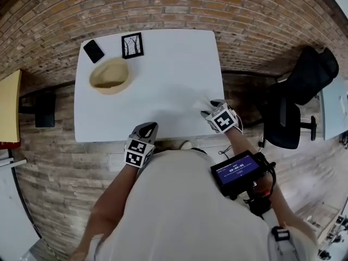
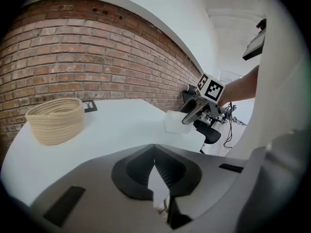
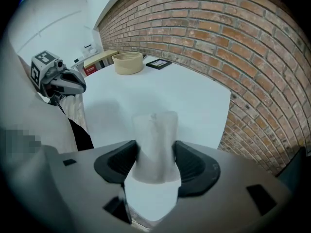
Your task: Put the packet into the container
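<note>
My right tool (image 3: 154,163) pinches the translucent packet (image 3: 154,135), near right on the desk (image 1: 163,64). I judge a firm hold necessary before carrying it to the far-left woven basket (image 2: 56,123).

One white worktop (image 1: 163,80). On it: one woven basket (image 1: 109,75), one black-framed picture (image 1: 132,45), one flat black phone-like slab (image 1: 93,50). One translucent packet (image 3: 154,144). Two grippers, one left gripper (image 1: 147,127) and one right gripper (image 1: 210,109), each with one marker cube. One black office chair (image 1: 296,102). One small lit screen (image 1: 237,171).
</note>
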Motion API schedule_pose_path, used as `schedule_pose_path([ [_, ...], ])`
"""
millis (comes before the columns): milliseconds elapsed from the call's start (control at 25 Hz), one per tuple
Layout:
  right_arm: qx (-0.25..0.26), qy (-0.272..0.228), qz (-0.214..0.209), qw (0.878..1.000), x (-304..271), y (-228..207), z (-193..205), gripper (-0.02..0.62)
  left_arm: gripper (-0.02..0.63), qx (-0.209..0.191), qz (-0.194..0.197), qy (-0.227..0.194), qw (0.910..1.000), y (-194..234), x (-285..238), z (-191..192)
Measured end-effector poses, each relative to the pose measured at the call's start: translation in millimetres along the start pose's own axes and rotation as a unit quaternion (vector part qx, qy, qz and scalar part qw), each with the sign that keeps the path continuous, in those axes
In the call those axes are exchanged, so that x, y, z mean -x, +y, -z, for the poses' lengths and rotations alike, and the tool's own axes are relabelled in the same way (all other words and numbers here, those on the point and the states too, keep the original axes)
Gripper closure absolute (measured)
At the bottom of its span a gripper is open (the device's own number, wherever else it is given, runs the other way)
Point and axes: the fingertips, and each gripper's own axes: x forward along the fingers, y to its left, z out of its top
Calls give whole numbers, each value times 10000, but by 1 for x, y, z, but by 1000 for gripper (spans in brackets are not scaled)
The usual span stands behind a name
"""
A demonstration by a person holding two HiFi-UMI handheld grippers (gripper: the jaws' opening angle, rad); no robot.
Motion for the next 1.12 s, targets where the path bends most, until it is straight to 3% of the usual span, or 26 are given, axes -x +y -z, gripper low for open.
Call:
schedule_pose_path([
  [400,399,-448,-88,9982,6,39,-73,331,597,70,-20,-109,9999,44,24,6],
  [880,704,-590,-130,9957,-8,81,-143,331,597,246,-161,-208,9993,105,56,18],
  [1120,936,-812,-124,9922,-8,90,-172,331,597,450,-301,-221,9983,115,66,28],
])
